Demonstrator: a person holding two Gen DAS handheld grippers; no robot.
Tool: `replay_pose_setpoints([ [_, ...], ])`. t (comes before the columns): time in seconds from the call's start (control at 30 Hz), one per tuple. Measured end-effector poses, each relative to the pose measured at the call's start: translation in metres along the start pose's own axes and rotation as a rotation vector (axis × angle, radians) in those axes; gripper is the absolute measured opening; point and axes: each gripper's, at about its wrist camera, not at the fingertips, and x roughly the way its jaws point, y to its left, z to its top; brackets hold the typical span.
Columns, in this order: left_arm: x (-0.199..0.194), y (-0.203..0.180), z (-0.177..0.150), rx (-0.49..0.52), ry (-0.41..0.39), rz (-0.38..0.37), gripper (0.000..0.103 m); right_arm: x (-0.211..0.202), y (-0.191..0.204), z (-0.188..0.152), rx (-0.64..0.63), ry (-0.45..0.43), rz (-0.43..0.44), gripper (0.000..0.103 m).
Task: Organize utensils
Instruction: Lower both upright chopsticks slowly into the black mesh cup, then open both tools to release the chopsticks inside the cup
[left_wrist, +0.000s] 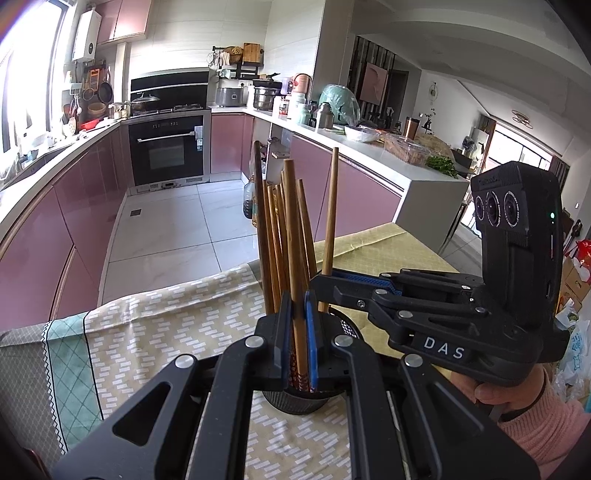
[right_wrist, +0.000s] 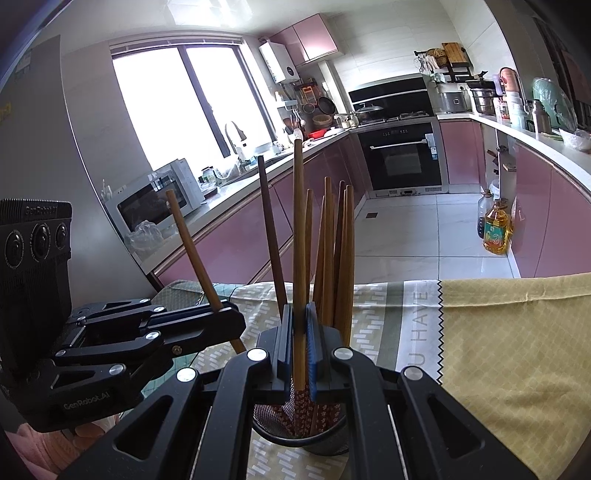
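Each black gripper, left (left_wrist: 298, 334) and right (right_wrist: 300, 345), pinches one brown wooden chopstick (left_wrist: 295, 266) over the black mesh cup (right_wrist: 295, 439) (probably to drop it in).

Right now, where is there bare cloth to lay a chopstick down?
Free: the yellow cloth right of the mesh holder, and the patterned cloth to its left. Crowded: the holder itself, with both grippers, left gripper and right gripper, clamped on chopsticks above it.
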Motion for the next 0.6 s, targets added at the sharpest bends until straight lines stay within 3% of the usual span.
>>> replay_pose_setpoints([
  [0.6,0.025,0.009,-0.001,-0.024,0.029,0.021,0.010,0.006,-0.005,0.001,0.023,0.011,0.002,0.008],
])
